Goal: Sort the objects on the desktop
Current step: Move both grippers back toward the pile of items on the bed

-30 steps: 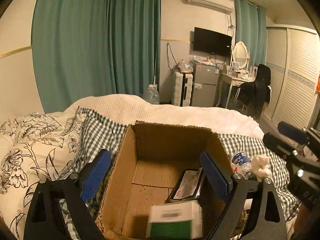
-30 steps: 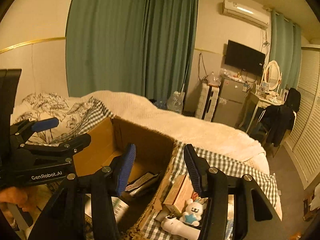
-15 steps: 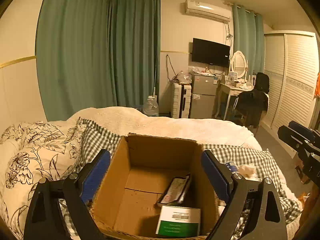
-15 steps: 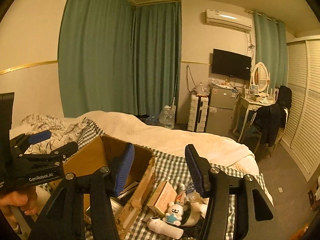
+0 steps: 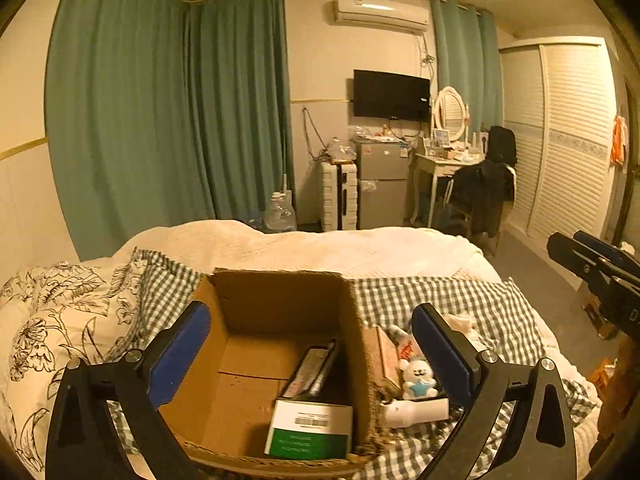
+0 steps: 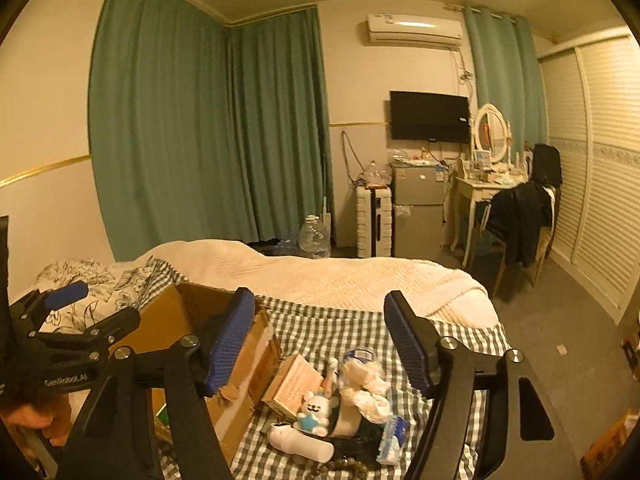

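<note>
On the bed, at the left, a floral quilt (image 5: 52, 320) lies against a green-and-white checked blanket (image 5: 460, 304); on that blanket stands an open brown cardboard box (image 5: 280, 304) with ragged, torn edges. Inside it, a white carton with a green lower band and a barcode label (image 5: 310, 432) stands at the near wall — the print is too small to read — and a dark flat packet (image 5: 312, 368) leans behind it. The left tool (image 5: 312, 344) hangs above the box with its blue pads spread wide, having just opened further, nothing between them. Just right of the box lies a loose heap on the blanket: a pinkish-tan carton (image 6: 292, 380), a small white plush figure with a blue star (image 6: 316, 408), a white tube (image 6: 300, 444), crumpled white cloth (image 6: 368, 384) and a bottle with a blue-and-white label (image 6: 358, 354), unreadable. The right tool (image 6: 320, 336) hovers over this heap — jaws apart, just widened, gripping nothing. "GenRobot.AI" reads faintly on the left tool's black body in the right wrist view.
</note>
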Motion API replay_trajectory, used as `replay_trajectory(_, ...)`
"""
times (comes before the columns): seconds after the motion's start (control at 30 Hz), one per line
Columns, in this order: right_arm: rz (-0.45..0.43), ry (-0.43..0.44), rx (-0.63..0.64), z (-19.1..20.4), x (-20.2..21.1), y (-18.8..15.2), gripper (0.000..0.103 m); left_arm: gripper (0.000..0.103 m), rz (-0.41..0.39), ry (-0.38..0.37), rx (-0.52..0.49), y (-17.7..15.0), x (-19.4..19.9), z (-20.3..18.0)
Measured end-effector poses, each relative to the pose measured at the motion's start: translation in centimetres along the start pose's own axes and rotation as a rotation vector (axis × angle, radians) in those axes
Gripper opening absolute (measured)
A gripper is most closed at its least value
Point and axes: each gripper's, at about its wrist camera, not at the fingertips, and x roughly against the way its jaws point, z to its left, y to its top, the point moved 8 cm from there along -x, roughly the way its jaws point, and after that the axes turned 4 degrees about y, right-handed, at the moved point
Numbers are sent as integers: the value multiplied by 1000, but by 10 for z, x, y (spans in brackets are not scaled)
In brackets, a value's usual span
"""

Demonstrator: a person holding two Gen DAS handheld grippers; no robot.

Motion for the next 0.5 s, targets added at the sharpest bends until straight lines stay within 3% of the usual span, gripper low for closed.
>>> replay_trajectory(0.3,-4,-26,-42,-36,13,-12,92,103,33,-40,-38,-10,0,-43)
replay_trajectory(0.5,6,-50,-43,-53,17,-21,96,103,47,-43,-85,-19,-5,-65)
